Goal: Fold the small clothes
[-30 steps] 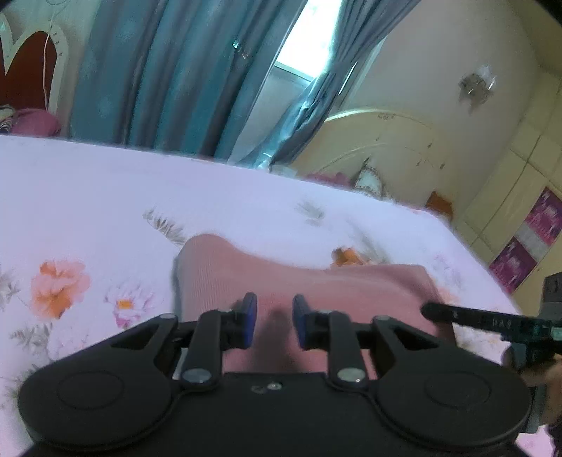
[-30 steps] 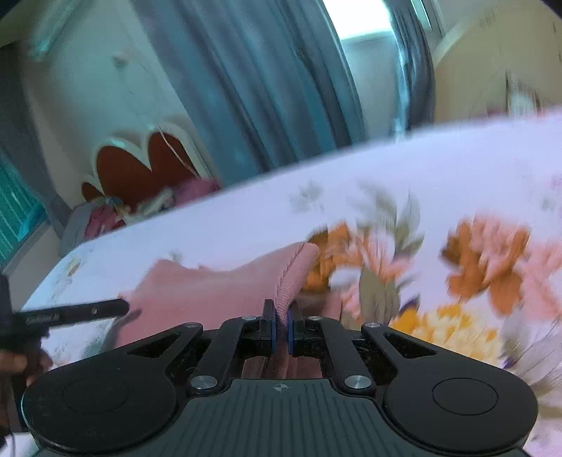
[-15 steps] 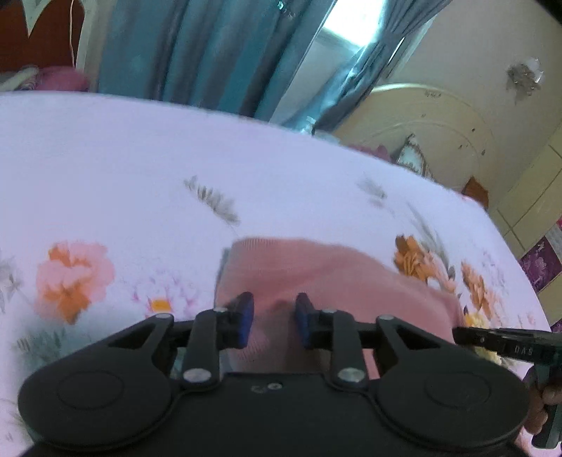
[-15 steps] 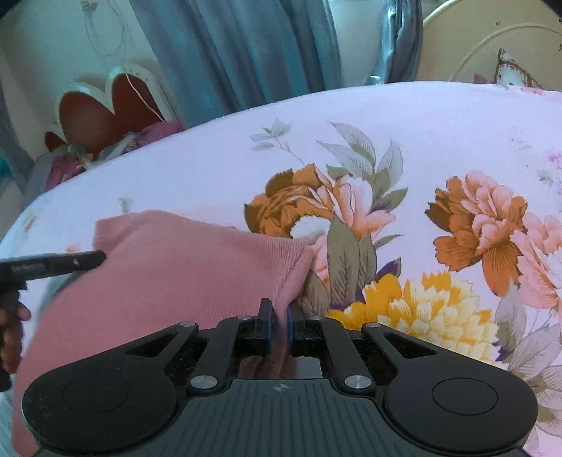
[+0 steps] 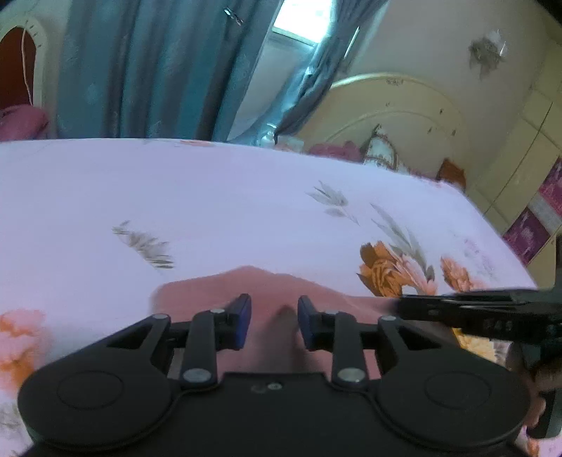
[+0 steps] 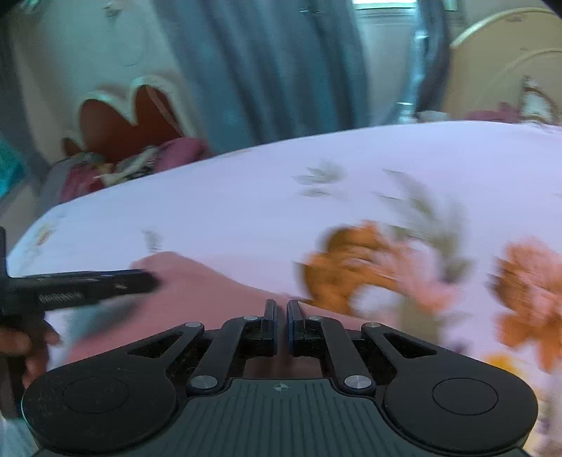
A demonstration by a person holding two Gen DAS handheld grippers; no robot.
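Pictured on a bed (image 5: 210, 197) spread with a white floral sheet: a small pink knit garment (image 5: 274, 291), lying flat near the camera-side edge, beside an orange printed bloom (image 5: 383, 270). Seen from the left wrist: left tool (image 5: 274, 321) hovering low over the garment, its 2 blue-padded fingers (image 5: 240, 316) spread apart with pink fabric visible in the gap, nothing pinched. Entering from the right of that view: the dark fingers of the right tool (image 5: 456, 306), reaching in just above the garment's far corner. Seen from the right wrist: right tool (image 6: 282, 316) with its 2 fingers drawn close, a narrow slit between them, positioned over the garment's (image 6: 196, 291) near edge; cannot tell through the blur whether cloth sits in that slit. Visible at the left of that view: the left tool (image 6: 105, 283) stretched over the pink fabric. Behind the bed: teal curtains (image 5: 158, 70), a bright window (image 5: 298, 24) and a cream arched headboard (image 5: 404, 116). Heavy motion blur across the floral print in the right wrist view.
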